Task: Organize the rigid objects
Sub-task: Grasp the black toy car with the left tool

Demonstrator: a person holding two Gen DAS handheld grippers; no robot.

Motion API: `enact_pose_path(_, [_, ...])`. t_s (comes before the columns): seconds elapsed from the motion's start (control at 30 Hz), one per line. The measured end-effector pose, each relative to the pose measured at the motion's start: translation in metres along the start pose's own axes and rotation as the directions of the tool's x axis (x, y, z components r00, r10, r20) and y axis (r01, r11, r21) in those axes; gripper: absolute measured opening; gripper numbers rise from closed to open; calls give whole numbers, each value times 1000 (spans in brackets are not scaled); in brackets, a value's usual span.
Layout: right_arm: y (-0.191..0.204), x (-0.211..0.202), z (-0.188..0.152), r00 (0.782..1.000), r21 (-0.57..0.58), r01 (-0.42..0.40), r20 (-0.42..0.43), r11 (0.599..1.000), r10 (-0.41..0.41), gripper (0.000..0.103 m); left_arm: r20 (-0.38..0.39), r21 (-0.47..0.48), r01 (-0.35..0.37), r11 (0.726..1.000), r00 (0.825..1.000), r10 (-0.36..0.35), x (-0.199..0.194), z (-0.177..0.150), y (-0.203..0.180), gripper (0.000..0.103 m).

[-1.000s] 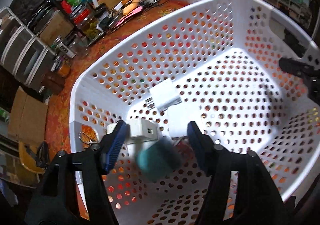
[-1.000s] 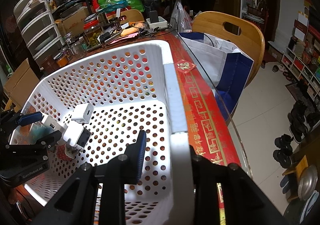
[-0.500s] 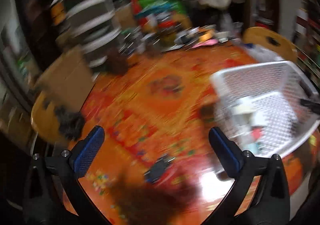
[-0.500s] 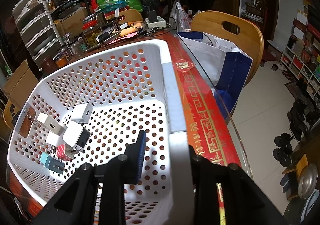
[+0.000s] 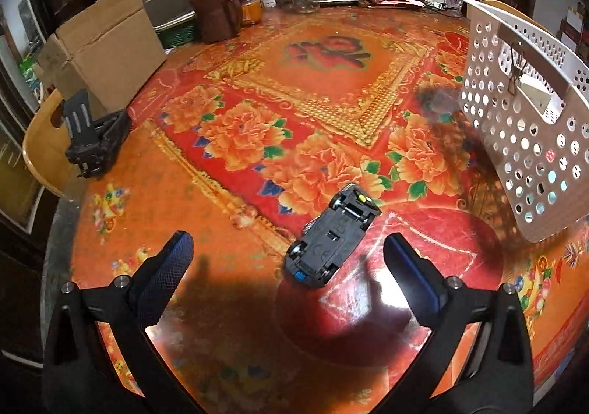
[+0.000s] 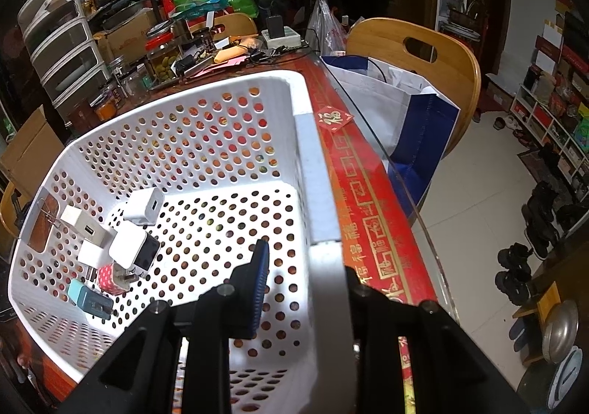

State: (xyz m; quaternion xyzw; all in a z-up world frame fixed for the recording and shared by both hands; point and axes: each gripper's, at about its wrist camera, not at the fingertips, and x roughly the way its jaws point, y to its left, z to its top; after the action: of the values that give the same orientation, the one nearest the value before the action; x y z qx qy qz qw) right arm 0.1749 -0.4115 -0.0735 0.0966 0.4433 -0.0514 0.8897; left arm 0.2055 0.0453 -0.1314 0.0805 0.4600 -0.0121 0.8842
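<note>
That round table's glossy cloth (image 5: 331, 90) is loud: orange-red with gold borders and peony blooms. The upside-down plastic toy car (image 5: 331, 241) is black underneath with a blue tab. The perforated plastic basket (image 6: 206, 141) is white, holding white chargers (image 6: 143, 206), one teal (image 6: 86, 298).

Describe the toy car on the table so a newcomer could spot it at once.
Start at the white perforated basket on the floral tablecloth. Nearer the camera, ahead of the open left hand-held gripper, lies the toy car. It is upside down, black underside and wheels showing.
</note>
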Motion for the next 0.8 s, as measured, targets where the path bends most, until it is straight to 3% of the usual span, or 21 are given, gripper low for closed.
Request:
enact_pose_path(0.3, [0, 0, 1, 1000, 0, 3, 0, 1000, -3, 27, -30, 3, 14, 1000, 999, -14, 22, 3, -6, 87])
enact_pose_path(0.4, [0, 0, 1, 1000, 0, 1, 2, 1000, -1, 27, -22, 0, 22, 1000, 1000, -22, 22, 4, -7, 77])
enact_pose_path(0.53, [0, 0, 0, 1000, 0, 1, 1, 1000, -1, 27, -8, 7, 16, 1000, 1000, -16, 17, 3, -12, 27])
enact_pose_path(0.8, [1, 0, 0, 1000, -3, -2, 4, 1000, 2, 27, 15, -2, -46, 999, 999, 46, 3, -13, -1, 27])
